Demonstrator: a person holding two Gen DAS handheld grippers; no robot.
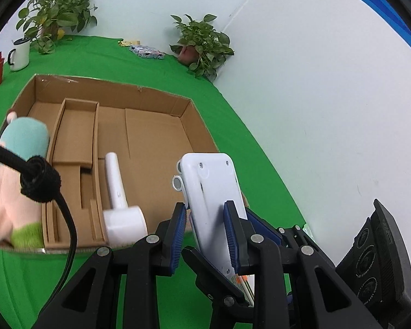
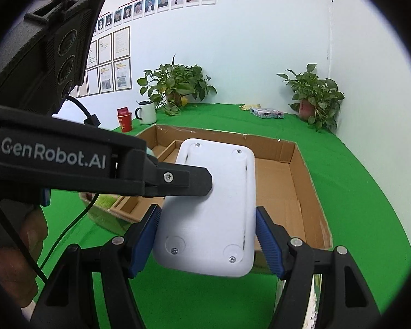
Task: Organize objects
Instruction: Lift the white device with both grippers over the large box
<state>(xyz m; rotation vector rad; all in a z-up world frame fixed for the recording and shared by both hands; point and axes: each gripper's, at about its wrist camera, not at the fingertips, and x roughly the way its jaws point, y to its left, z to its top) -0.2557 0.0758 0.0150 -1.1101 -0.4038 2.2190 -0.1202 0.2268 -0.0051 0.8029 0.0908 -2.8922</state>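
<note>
Both tools clamped on one white device (image 2: 208, 213): left tool (image 1: 205, 233) nipping its thin edges, right tool (image 2: 205, 244) spanning its width. Held above cardboard box (image 1: 150, 101) near rim; wide bare floor inside, beside white roller (image 1: 120, 205).

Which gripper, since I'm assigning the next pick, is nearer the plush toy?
Left. Both grip the white device; the left gripper is just right of the plush toy, the right gripper farther out, beyond the left one.
</note>
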